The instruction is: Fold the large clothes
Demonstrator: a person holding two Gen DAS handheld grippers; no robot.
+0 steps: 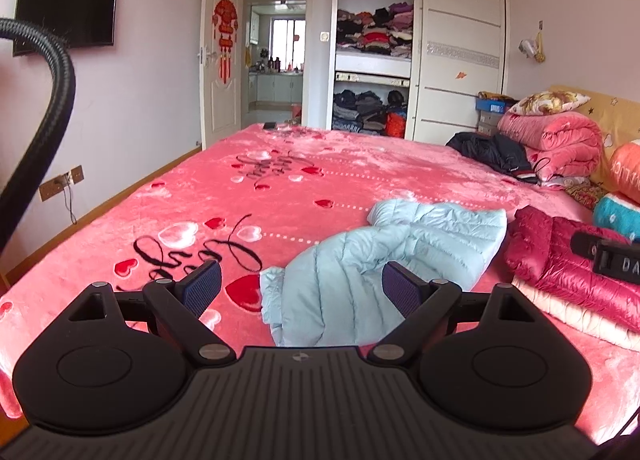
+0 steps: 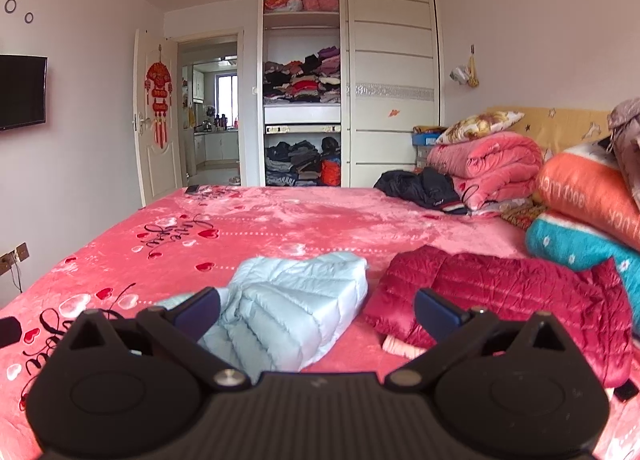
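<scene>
We hold the left gripper (image 1: 301,287) spread wide, nothing between its pads, low centre of the frame above the light blue puffer jacket (image 1: 384,256). The jacket lies folded on the pink bedspread (image 1: 224,188), lower centre. The right gripper (image 2: 317,306) is also spread, empty. A dark red jacket (image 2: 504,292) sits just right of the blue one, stacked on a pale folded garment (image 1: 576,318).

A pale blue quilted jacket (image 1: 360,256) (image 2: 288,308) lies folded on the pink bedspread (image 1: 200,196) (image 2: 280,220), just beside a folded crimson quilted jacket (image 1: 560,260) (image 2: 500,292).
</scene>
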